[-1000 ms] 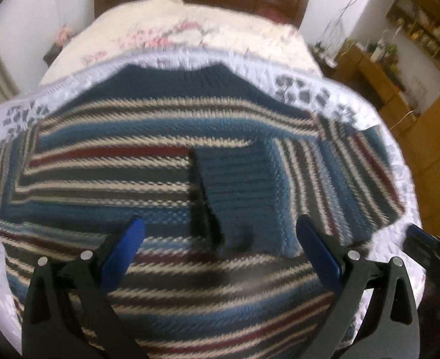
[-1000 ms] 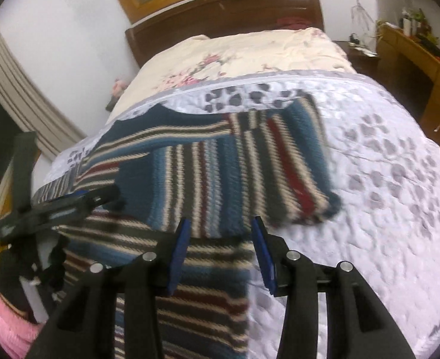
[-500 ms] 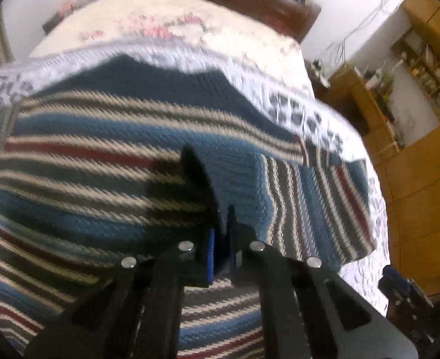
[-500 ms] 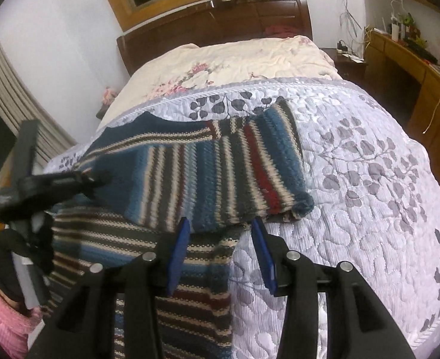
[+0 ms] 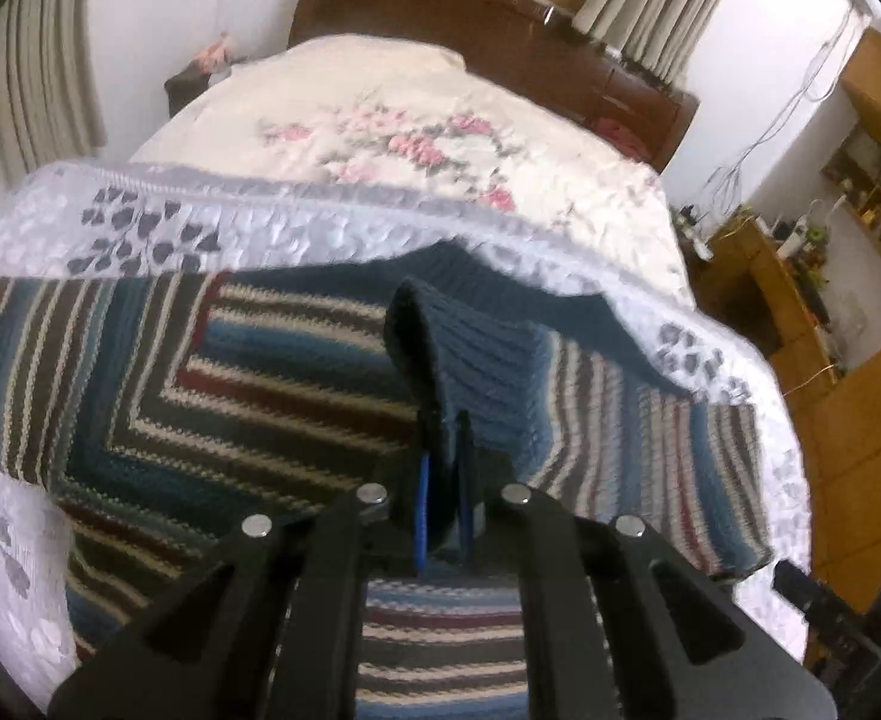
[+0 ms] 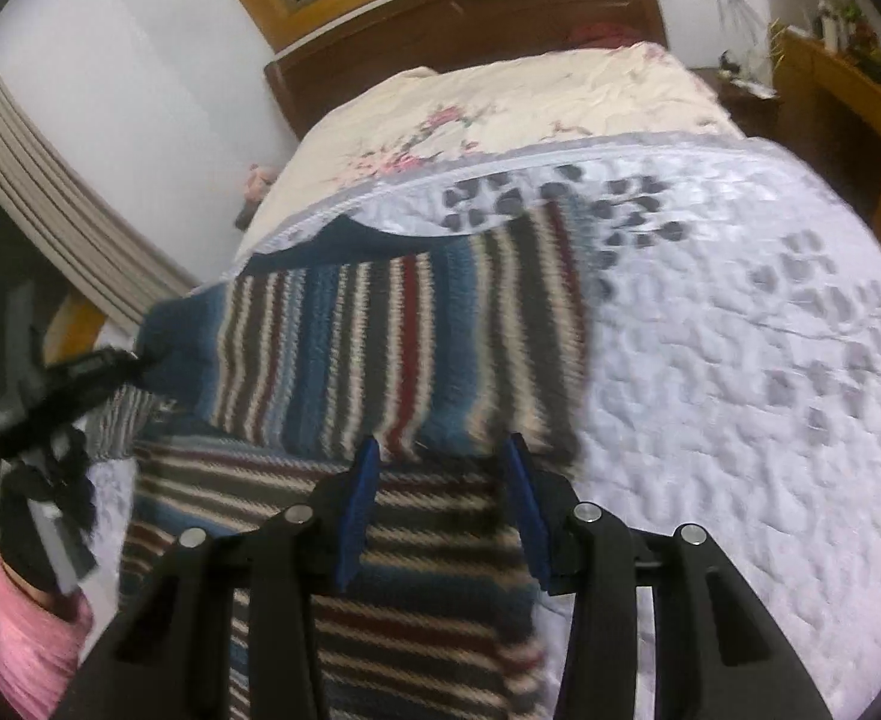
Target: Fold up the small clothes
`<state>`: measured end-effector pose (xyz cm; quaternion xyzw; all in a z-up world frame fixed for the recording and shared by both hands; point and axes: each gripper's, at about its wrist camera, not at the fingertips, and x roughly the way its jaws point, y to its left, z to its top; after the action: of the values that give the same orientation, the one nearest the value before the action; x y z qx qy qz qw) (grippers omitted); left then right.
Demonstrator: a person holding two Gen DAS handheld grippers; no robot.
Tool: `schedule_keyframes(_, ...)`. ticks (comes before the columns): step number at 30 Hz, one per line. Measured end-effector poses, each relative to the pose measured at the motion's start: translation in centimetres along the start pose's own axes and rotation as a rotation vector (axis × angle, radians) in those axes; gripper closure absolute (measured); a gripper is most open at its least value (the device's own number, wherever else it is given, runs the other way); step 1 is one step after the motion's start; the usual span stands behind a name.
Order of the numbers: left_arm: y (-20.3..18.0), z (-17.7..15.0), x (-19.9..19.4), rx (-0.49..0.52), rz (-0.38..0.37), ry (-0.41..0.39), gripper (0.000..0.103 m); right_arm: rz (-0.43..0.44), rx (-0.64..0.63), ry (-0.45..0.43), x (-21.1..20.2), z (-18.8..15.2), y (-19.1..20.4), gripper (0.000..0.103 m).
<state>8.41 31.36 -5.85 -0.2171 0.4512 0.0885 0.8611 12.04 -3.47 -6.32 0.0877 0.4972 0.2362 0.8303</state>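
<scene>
A striped knit sweater (image 5: 272, 414) in blue, cream, dark grey and red lies on the quilted white bedspread (image 5: 248, 228). My left gripper (image 5: 443, 468) is shut on the dark blue ribbed cuff (image 5: 470, 360) of the right sleeve and holds it raised above the sweater's body. In the right wrist view the same sleeve (image 6: 404, 354) lies folded across the sweater (image 6: 392, 588), and the left gripper (image 6: 128, 363) grips its end at the left. My right gripper (image 6: 440, 498) hovers open over the sweater's body with nothing between its fingers.
A cream floral duvet (image 5: 416, 138) and a dark wooden headboard (image 5: 488, 18) lie beyond the sweater. Wooden furniture (image 5: 758, 276) stands to the right of the bed. A pink sleeve (image 6: 32, 648) of the person shows at the lower left of the right wrist view.
My left gripper went from open over the sweater to shut on the sleeve cuff and has lifted it up and leftward. The right gripper stayed open above the sweater's body.
</scene>
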Motion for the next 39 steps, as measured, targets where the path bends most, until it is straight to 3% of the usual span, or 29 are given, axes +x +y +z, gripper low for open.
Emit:
schedule_keyframes(6, 2.2, -0.3, 2.4, -0.007, 0.063, 0.030, 0.090, -0.043, -0.001, 0.066, 3.8, 1.4, 0.2, 0.060)
schedule_keyframes(12, 4.4, -0.7, 4.1, -0.030, 0.093, 0.068, 0.076, -0.083, 0.006, 0.178, 7.5, 0.2, -1.0, 0.060)
schedule_keyframes(14, 5.1, -0.6, 2.8, -0.053, 0.115, 0.053, 0.076, -0.094, -0.017, 0.176, 6.9, 0.1, -0.4, 0.060)
schedule_keyframes(16, 5.4, -0.3, 1.0, -0.060, 0.116, 0.006, 0.075, -0.046, -0.011, 0.137, 5.2, 0.6, 0.3, 0.058)
schedule_keyframes(18, 4.4, -0.2, -1.3, -0.044, 0.101, -0.049, 0.068, 0.011, -0.010, 0.086, 3.4, 1.5, 1.2, 0.055)
schedule_keyframes(20, 3.0, -0.2, -2.2, -0.020, 0.049, -0.054, 0.057, 0.035, -0.019, 0.051, 2.5, 2.3, 2.3, 0.052)
schedule_keyframes(23, 0.8, -0.5, -1.2, 0.026, -0.009, -0.012, 0.055, 0.033, -0.063, 0.049, 3.3, 2.8, 4.2, 0.052)
schedule_keyframes(28, 0.7, -1.9, 3.8, 0.036, 0.064, 0.101, 0.056, -0.072, -0.061, 0.165, 8.3, 0.9, 4.3, 0.052)
schedule_keyframes(30, 1.0, -2.2, 4.7, 0.052, 0.066, 0.098, 0.055, -0.096, -0.048, 0.199, 9.9, 0.2, 3.8, 0.052)
schedule_keyframes(35, 1.6, -2.1, 4.9, 0.064, 0.043, 0.112, 0.056, -0.117, -0.037, 0.197, 10.0, -0.2, 3.9, 0.051)
schedule_keyframes(37, 2.2, -1.8, 3.6, 0.055, 0.017, 0.121, 0.056, -0.130, -0.040, 0.186, 9.3, 0.0, 5.0, 0.051)
schedule_keyframes(39, 3.5, -1.4, 1.6, 0.032, -0.012, 0.093, 0.052, -0.091, -0.033, 0.146, 7.5, 0.2, 6.7, 0.051)
